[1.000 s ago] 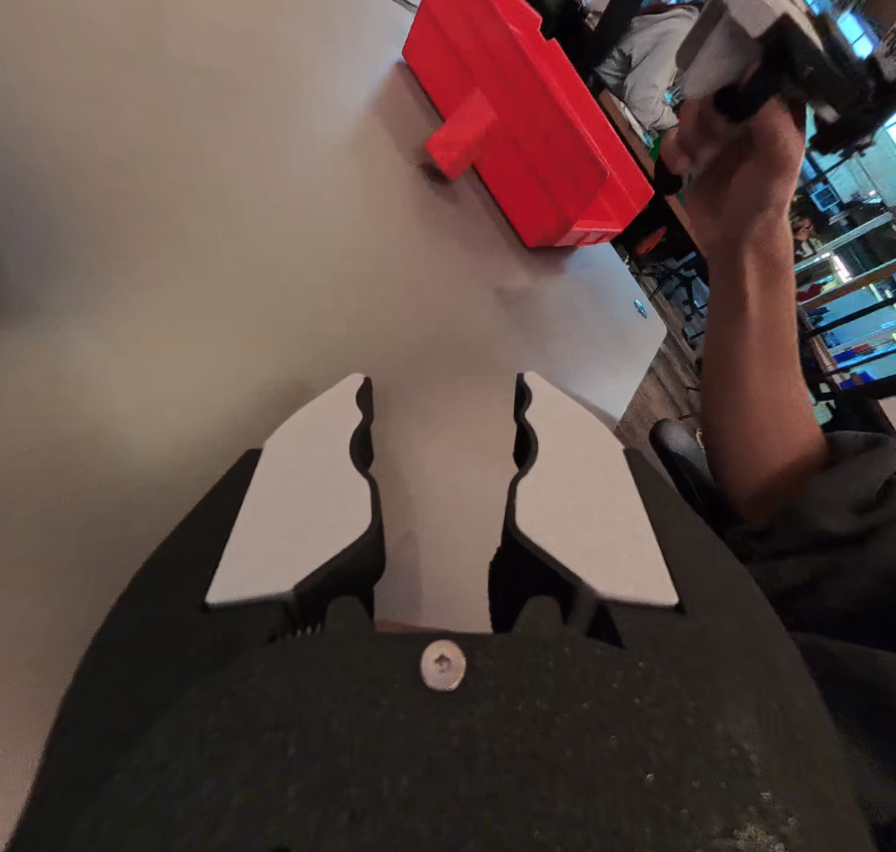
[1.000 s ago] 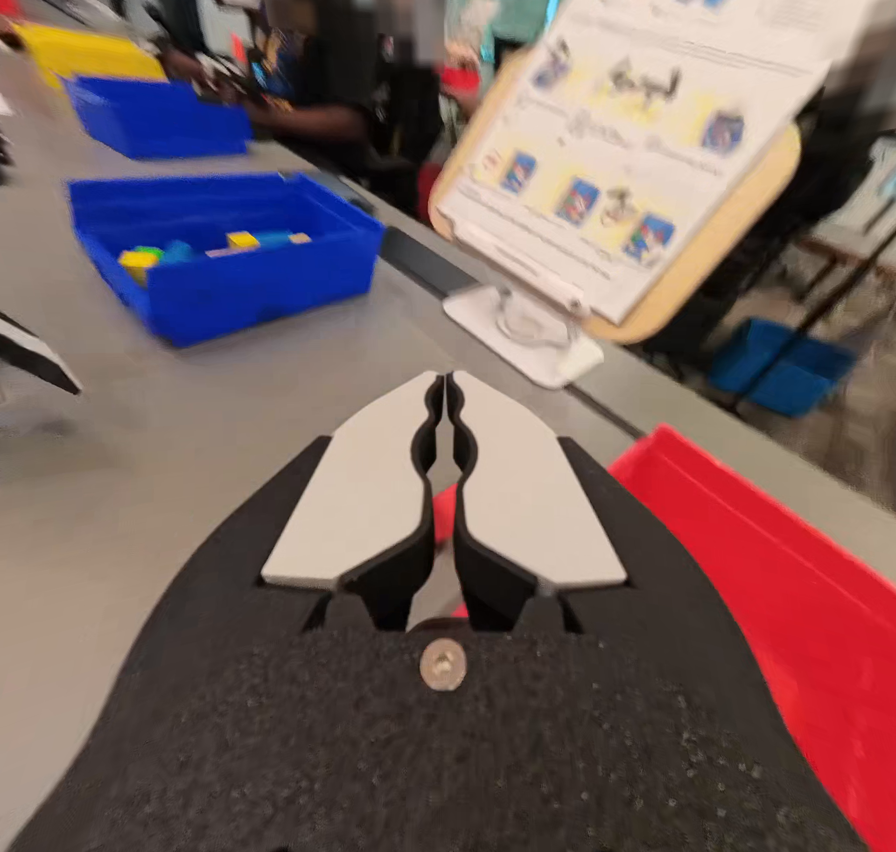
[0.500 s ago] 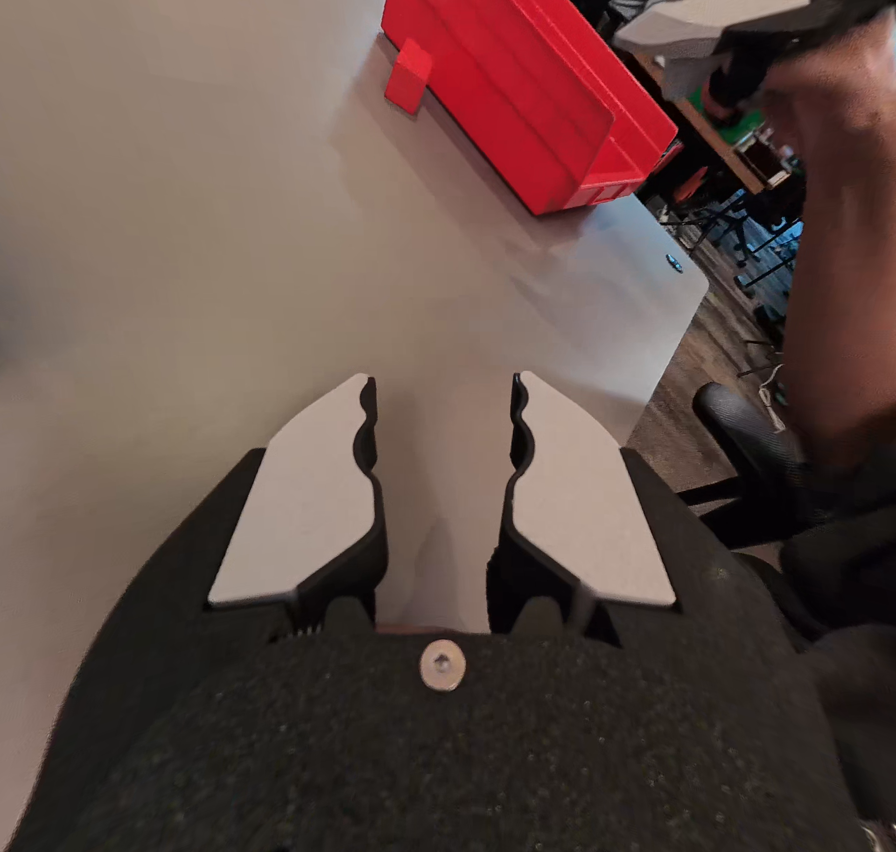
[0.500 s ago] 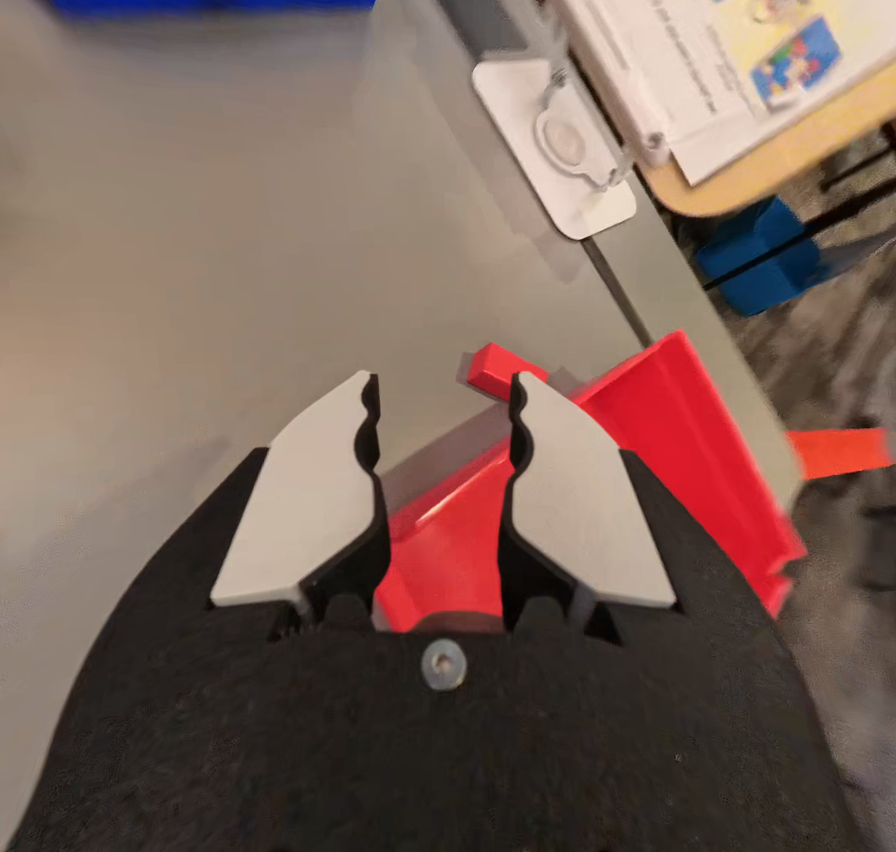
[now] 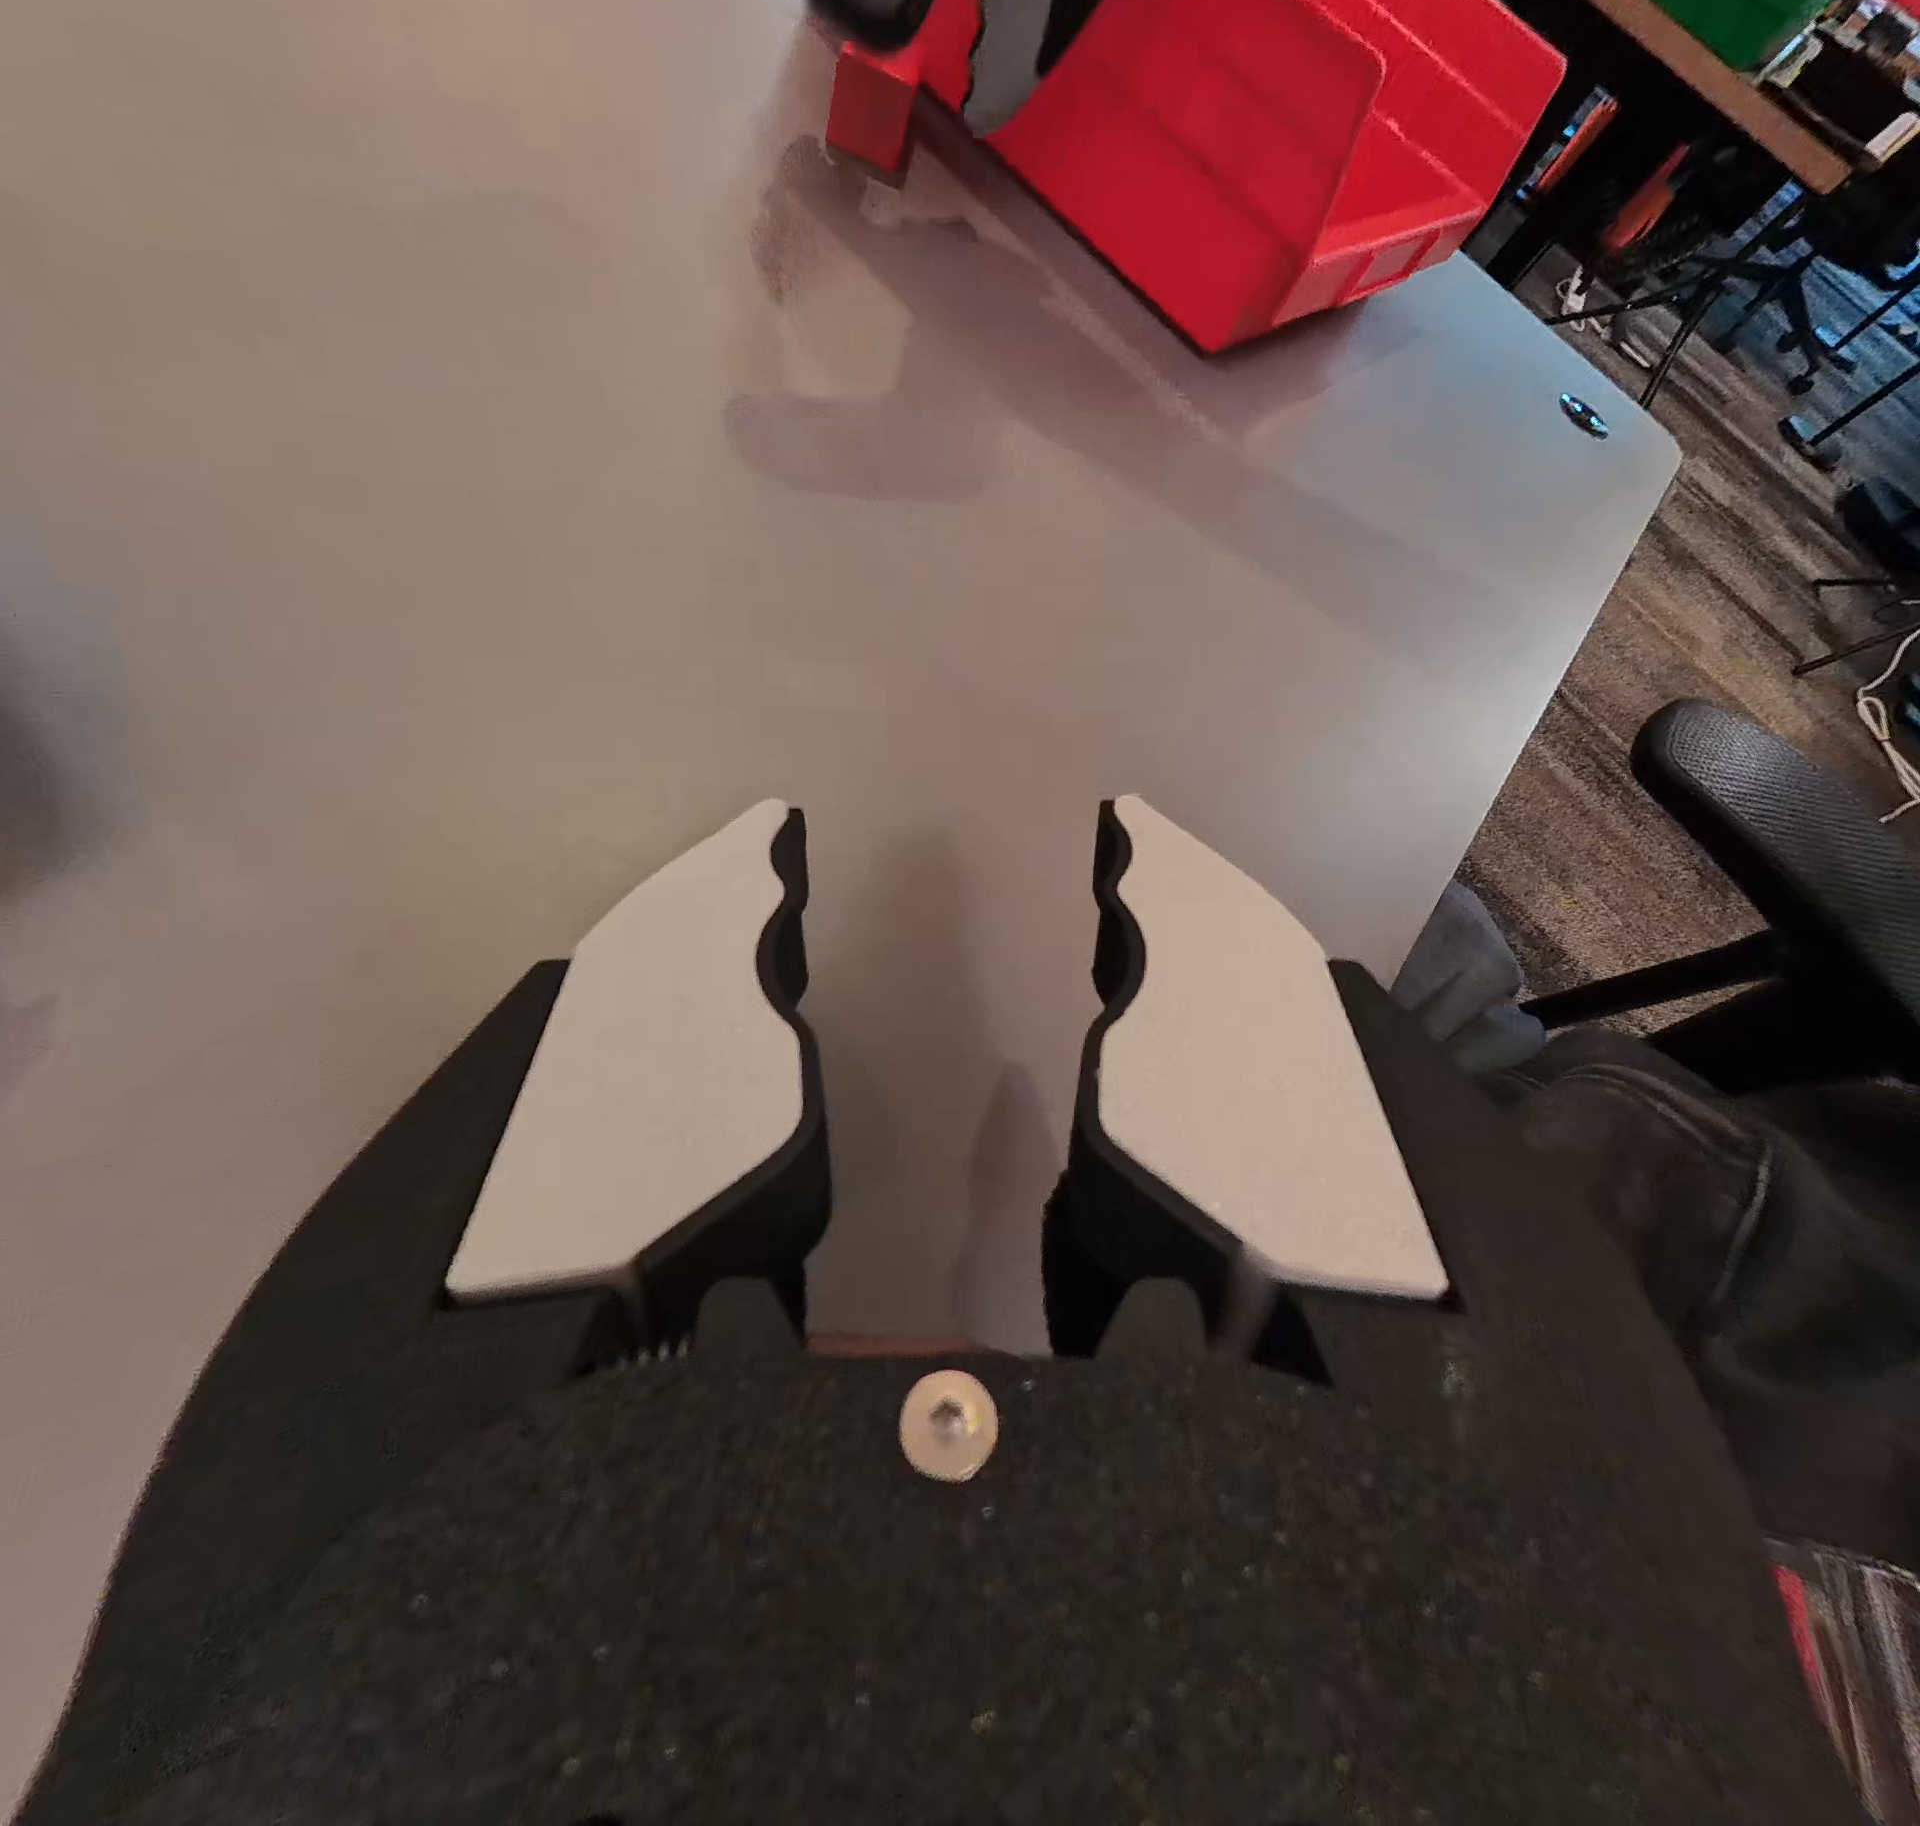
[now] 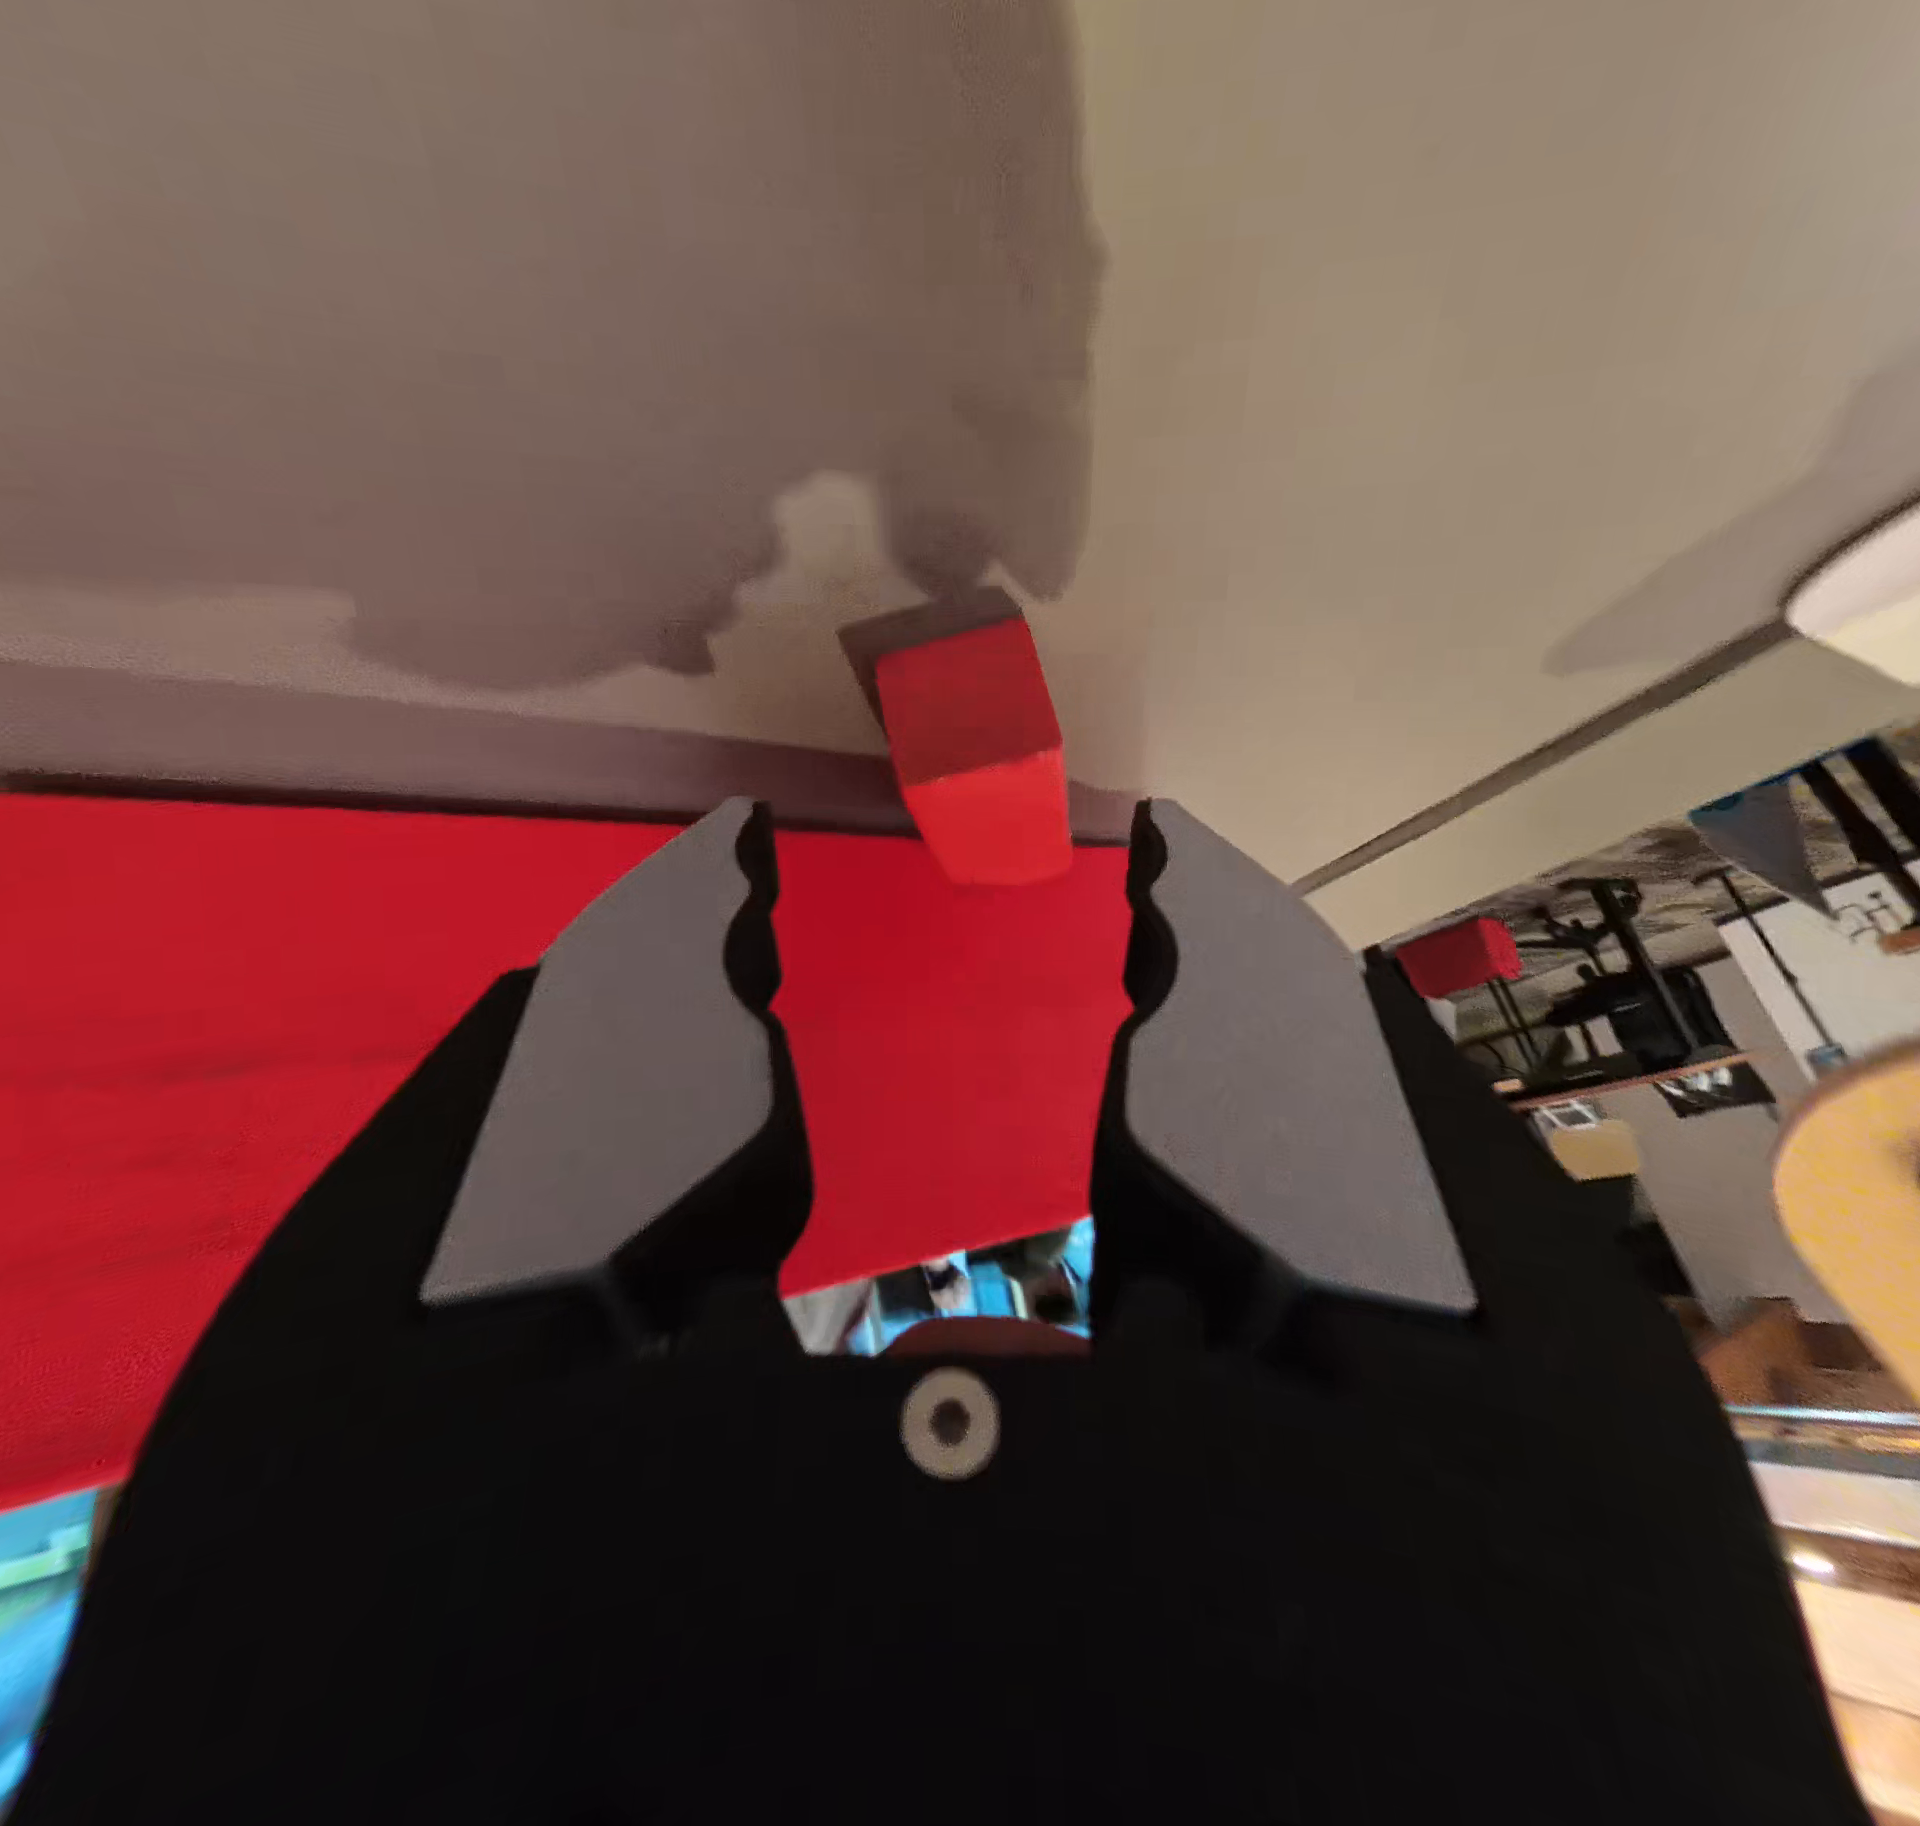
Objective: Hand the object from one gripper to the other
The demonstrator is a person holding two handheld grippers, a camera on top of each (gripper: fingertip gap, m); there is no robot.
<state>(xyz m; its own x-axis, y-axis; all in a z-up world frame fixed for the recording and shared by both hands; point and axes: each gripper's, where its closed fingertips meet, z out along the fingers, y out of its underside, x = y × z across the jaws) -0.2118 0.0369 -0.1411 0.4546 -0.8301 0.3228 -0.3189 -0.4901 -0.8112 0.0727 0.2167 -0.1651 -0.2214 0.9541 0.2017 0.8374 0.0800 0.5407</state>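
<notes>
A small red block point(image 6: 971, 758) stands on the grey table right beside the red bin point(image 6: 312, 997); it also shows in the left wrist view point(image 5: 871, 109) at the top. My right gripper point(image 6: 951, 831) is open and empty, pointing down with the block just beyond its fingertips. In the left wrist view the right gripper point(image 5: 997, 20) hangs over the block and the bin point(image 5: 1247, 124). My left gripper point(image 5: 948, 826) is open and empty, low over the table's near part, well short of the block.
The table's right edge and rounded corner point(image 5: 1621, 467) lie right of my left gripper, with a black office chair point(image 5: 1787, 841) and floor beyond. A white stand base point(image 6: 1860, 602) sits at the right edge of the right wrist view.
My right gripper opened wider and swung down over the red block by the bin. My left gripper stayed open and its view turned slightly toward the bin.
</notes>
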